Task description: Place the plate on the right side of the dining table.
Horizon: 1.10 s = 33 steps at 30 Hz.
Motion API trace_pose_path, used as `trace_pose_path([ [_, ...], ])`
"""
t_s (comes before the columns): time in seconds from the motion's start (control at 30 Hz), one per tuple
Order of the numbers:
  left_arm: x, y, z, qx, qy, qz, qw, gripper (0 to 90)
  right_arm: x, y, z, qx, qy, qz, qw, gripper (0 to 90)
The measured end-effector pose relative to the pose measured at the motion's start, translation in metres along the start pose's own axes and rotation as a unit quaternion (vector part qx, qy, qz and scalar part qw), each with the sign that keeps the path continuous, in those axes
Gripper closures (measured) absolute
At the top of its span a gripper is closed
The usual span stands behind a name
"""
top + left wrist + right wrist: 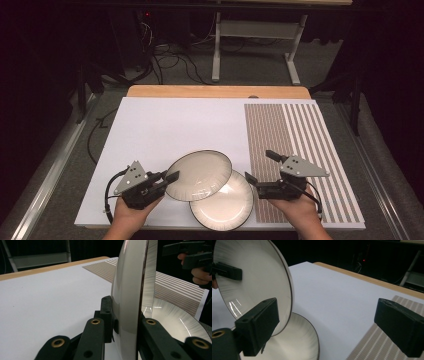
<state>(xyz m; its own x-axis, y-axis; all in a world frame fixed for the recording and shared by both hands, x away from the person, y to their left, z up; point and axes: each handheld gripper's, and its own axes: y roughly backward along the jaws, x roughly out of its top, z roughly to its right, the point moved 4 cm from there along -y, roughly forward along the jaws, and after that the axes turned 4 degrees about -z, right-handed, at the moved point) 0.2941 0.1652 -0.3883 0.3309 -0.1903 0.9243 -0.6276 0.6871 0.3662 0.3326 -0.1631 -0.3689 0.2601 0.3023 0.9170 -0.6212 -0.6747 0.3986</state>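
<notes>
Glazed top plate point(199, 175), hard, slick, easy to break; best pinched at the rim. Held tilted over the lower plate point(225, 204) by the left gripper point(167, 177), clamped on its edge. Right gripper point(257, 167) spread wide, holding nothing.

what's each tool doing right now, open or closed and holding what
left tool: closed on the rim of the upper plate, holding it above the lower plate.
right tool: open, holding nothing.
</notes>
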Motion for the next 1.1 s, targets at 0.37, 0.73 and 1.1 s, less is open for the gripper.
trace_pose_path([
  [0.37, -0.001, 0.000, -0.002, -0.002, 0.005, 0.000, 1.0000, 79.3, 0.001, -0.032, -0.020, 0.030, 0.003, -0.022, 0.9993, 16.7],
  [0.73, -0.001, 0.000, -0.002, -0.003, 0.007, 0.000, 1.0000, 79.3, -0.004, -0.054, -0.033, 0.055, -0.006, -0.041, 0.9976, 41.9],
  [1.1, -0.002, -0.002, -0.003, -0.007, 0.010, 0.000, 0.9999, 79.2, -0.008, -0.064, -0.033, 0.080, -0.042, -0.061, 0.9941, 73.7],
])
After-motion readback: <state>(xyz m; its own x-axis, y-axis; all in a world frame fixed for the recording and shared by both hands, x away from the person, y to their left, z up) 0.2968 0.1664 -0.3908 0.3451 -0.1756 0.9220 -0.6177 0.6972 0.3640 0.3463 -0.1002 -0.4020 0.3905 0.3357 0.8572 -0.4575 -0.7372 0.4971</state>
